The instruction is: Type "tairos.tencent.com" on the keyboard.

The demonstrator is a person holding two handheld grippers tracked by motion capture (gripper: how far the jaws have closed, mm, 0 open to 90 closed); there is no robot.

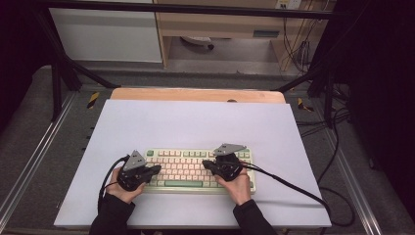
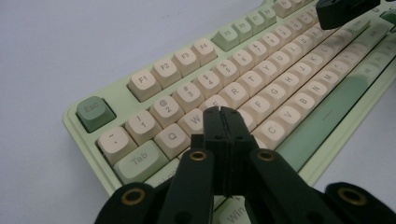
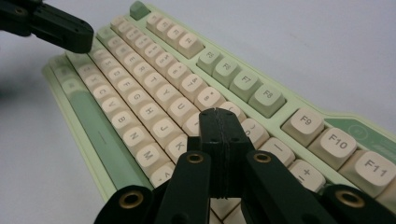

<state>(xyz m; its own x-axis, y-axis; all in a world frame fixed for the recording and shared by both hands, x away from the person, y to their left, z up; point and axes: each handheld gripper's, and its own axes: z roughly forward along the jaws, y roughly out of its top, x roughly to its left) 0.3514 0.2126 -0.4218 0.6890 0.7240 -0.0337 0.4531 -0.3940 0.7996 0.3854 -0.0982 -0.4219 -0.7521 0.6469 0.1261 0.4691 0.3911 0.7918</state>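
High view: illumination is uneven. The white table sheet [image 1: 195, 125] is evenly and softly lit from above, with no hard glare; the surroundings at both sides fall off into near black. Shadows under the hands are faint and short. Resolution is modest, and the legends on the keyboard [image 1: 186, 169] cannot be read. Straight frame rails bow slightly toward the edges (mild wide-angle distortion).

Left gripper view: bright, diffuse light; the near keys are sharp with readable legends, the far rows soften. The black jaws at the bottom lose detail, apart from dull sheen on their edges.

Right gripper view: same soft light, slightly cooler; far keys blur, and the sheet is washed to flat pale grey.
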